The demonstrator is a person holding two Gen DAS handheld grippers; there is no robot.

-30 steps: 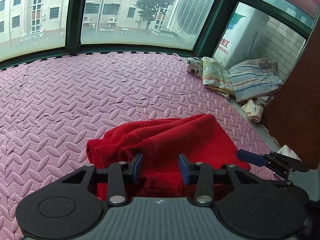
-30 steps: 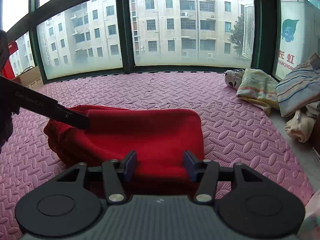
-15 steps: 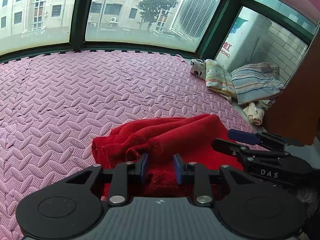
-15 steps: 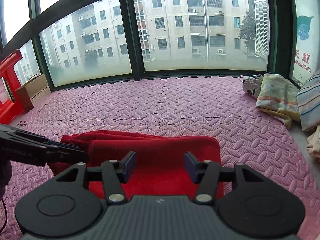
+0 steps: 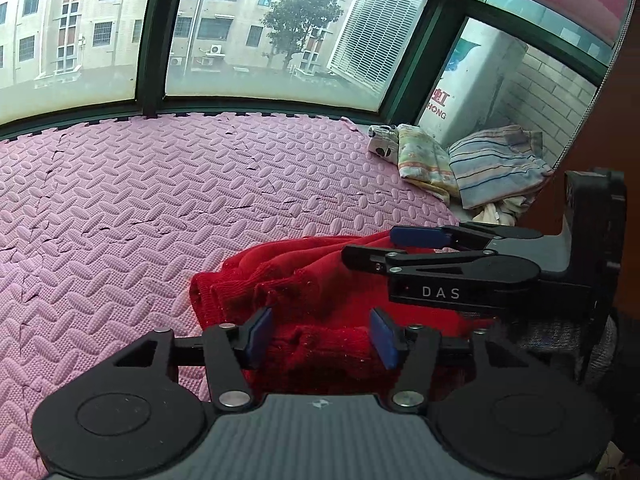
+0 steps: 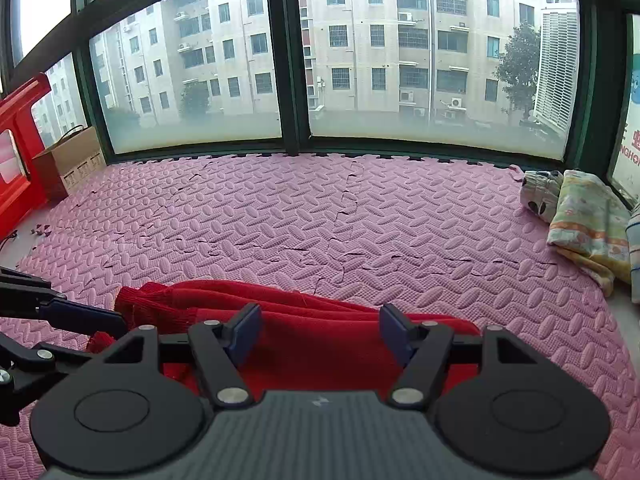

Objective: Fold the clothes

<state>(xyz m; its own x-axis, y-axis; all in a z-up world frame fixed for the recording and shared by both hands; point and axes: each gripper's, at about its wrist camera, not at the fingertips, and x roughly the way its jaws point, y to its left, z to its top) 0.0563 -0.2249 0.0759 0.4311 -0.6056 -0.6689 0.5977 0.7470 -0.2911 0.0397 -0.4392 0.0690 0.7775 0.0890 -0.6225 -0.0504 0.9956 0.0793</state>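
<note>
- Your left hand-held gripper [image 5: 320, 334] is opening now; the red garment [image 5: 320, 280] lies between its blue pads [image 5: 258, 334], but they do not press it. If you pull back too fast, a pad can catch the knit and drag the fold open.
- Your right hand-held gripper [image 6: 320, 334] is opening too, and the cloth under it looks free. The same danger is there.
- The garment lies on the pink foam mat [image 5: 140, 200], folded into a thick bundle, near you. Its left end looks loose and bunched, so the bundle can spring open once it is let go.
- The two grippers are close together over the bundle. If you move both at once, they can hit one another.
- The other folded clothes [image 5: 460, 164] lie well apart at the right edge; the bundle can come apart on the way there.
</note>
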